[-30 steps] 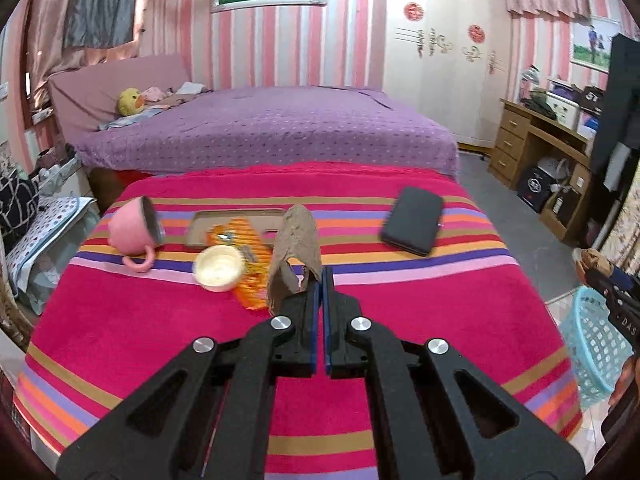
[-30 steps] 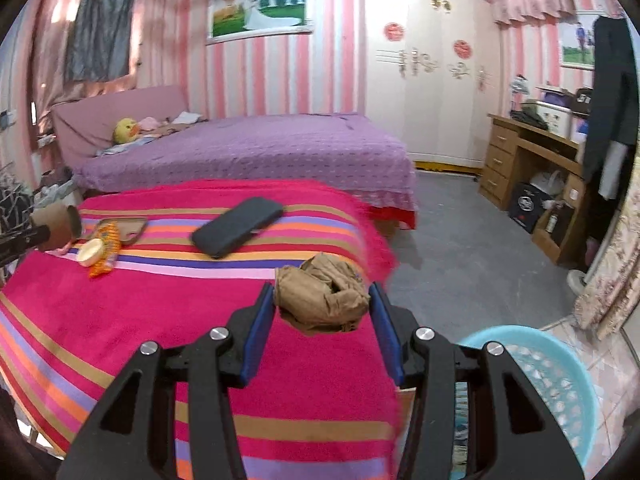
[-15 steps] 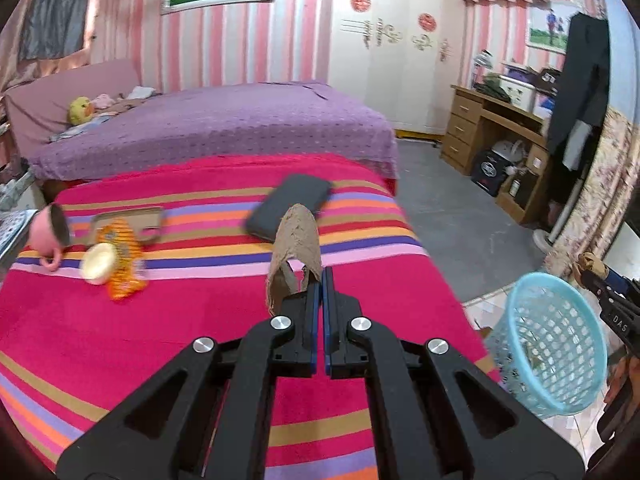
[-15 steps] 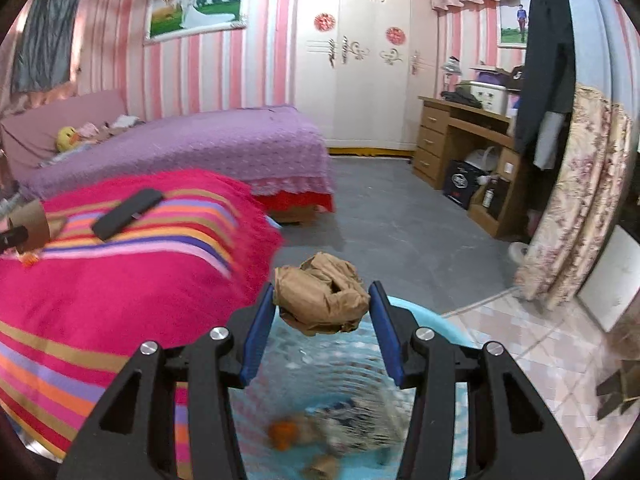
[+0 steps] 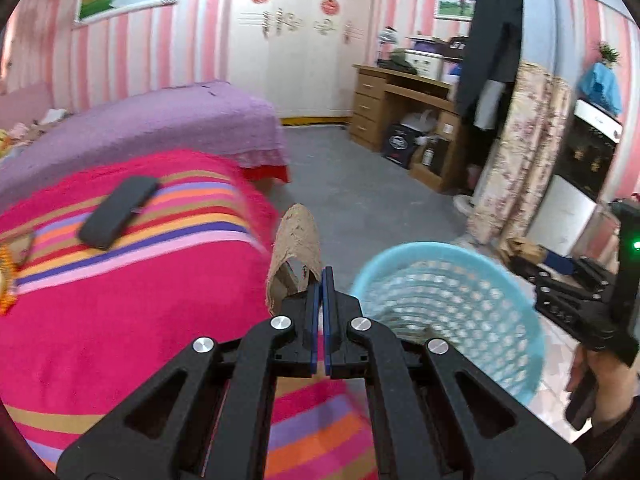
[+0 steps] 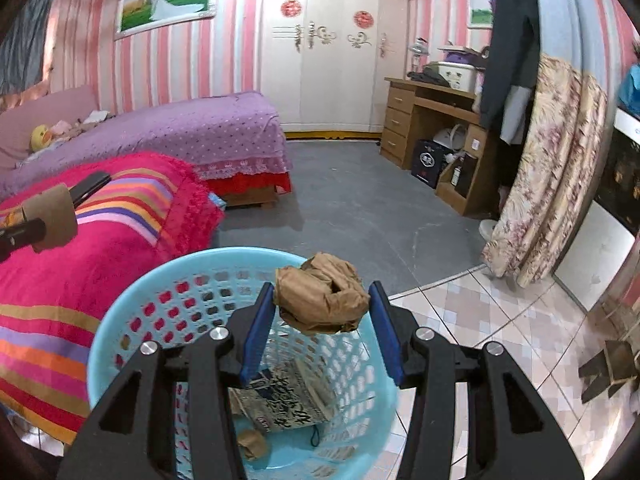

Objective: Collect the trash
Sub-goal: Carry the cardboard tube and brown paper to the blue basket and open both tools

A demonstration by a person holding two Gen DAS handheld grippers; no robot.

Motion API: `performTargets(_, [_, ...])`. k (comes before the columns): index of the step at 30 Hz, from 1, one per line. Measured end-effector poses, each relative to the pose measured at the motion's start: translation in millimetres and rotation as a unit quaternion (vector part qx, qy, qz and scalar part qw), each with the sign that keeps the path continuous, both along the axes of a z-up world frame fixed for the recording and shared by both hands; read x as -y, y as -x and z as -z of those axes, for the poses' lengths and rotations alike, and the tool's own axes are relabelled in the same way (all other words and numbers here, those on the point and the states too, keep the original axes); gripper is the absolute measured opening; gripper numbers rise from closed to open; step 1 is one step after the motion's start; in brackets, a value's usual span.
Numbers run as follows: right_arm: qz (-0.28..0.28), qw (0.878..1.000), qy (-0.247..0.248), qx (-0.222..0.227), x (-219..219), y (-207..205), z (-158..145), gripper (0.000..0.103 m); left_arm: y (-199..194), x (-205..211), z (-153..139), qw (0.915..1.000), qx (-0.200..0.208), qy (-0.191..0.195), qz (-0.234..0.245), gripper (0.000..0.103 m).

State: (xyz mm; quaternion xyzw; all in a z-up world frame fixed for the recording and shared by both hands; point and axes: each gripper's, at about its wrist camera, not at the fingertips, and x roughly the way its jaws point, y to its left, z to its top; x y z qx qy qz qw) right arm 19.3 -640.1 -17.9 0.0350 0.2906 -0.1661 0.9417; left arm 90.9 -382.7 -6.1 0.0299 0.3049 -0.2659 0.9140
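My right gripper (image 6: 322, 308) is shut on a crumpled brown paper ball (image 6: 322, 294) and holds it over the open mouth of the light blue mesh basket (image 6: 132, 312). The basket holds a printed wrapper (image 6: 280, 404) and a small brown scrap (image 6: 252, 442). My left gripper (image 5: 319, 280) is shut on a flattened brown cardboard tube (image 5: 296, 248), held above the striped bed's edge, just left of the basket (image 5: 516, 344). The tube also shows at the left of the right wrist view (image 6: 52, 216).
The pink striped bed (image 5: 120, 300) carries a black case (image 5: 118, 212) and an orange wrapper (image 5: 6, 276) at its far left. A purple bed (image 6: 180, 124), wooden desk (image 6: 428, 108), floral curtain (image 6: 552, 168) and grey floor (image 6: 360, 208) lie beyond. The right hand-held gripper (image 5: 592, 312) is beside the basket.
Both grippers swung right from the bed toward the basket. The right one now holds the paper ball above the basket's opening; the left one has brought the tube next to the basket.
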Motion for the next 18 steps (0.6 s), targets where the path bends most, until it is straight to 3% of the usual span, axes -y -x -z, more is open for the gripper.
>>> performTargets(10, [0.021, 0.999, -0.023, 0.017, 20, 12, 7, 0.048, 7, 77, 24, 0.9979, -0.012, -0.041, 0.049, 0.000])
performTargets(14, [0.018, 0.999, -0.027, 0.014, 20, 11, 11, 0.048, 3, 90, 29, 0.9970, -0.018, -0.055, 0.052, 0.002])
performTargets(15, [0.018, 0.999, -0.028, 0.014, 20, 11, 11, 0.048, 0, 91, 30, 0.9969, -0.021, -0.058, 0.049, 0.012])
performTargets(16, [0.017, 0.999, -0.028, 0.013, 19, 11, 12, 0.048, -2, 89, 29, 0.9970, -0.023, -0.058, 0.046, 0.033])
performTargets(18, [0.015, 0.999, -0.027, 0.011, 18, 9, 13, 0.048, -6, 83, 27, 0.9978, -0.022, -0.053, 0.034, 0.062])
